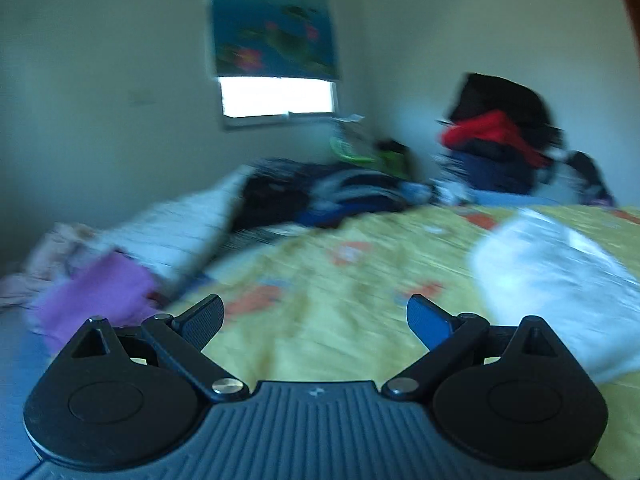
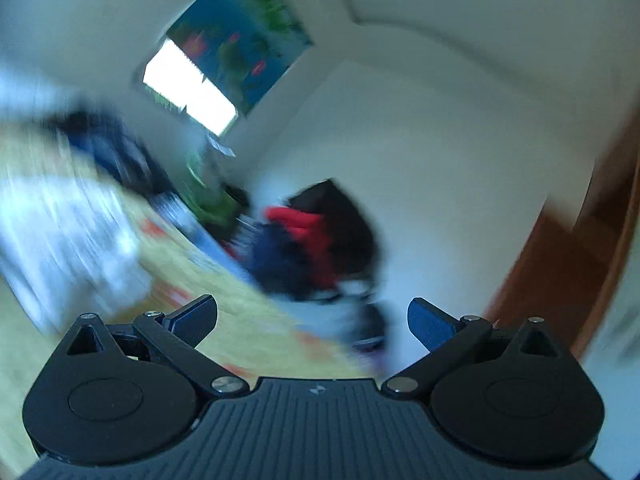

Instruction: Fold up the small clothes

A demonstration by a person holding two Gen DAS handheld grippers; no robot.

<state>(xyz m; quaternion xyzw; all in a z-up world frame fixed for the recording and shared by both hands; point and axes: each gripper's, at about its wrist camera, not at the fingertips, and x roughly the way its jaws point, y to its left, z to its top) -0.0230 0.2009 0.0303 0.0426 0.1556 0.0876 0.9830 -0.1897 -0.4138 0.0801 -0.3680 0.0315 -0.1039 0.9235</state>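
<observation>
Left gripper (image 1: 315,316) and right gripper (image 2: 312,316) both gape empty over my yellow bedspread (image 1: 320,280), I reckon free to grab the white garment (image 1: 560,272).

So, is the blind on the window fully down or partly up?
Partly up. The patterned blind covers the upper window; a bright strip of glass shows below its bottom edge.

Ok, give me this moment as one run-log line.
left gripper: open, empty | right gripper: open, empty | white garment: on yellow bedspread | purple garment: at bed edge | view: blurred
</observation>
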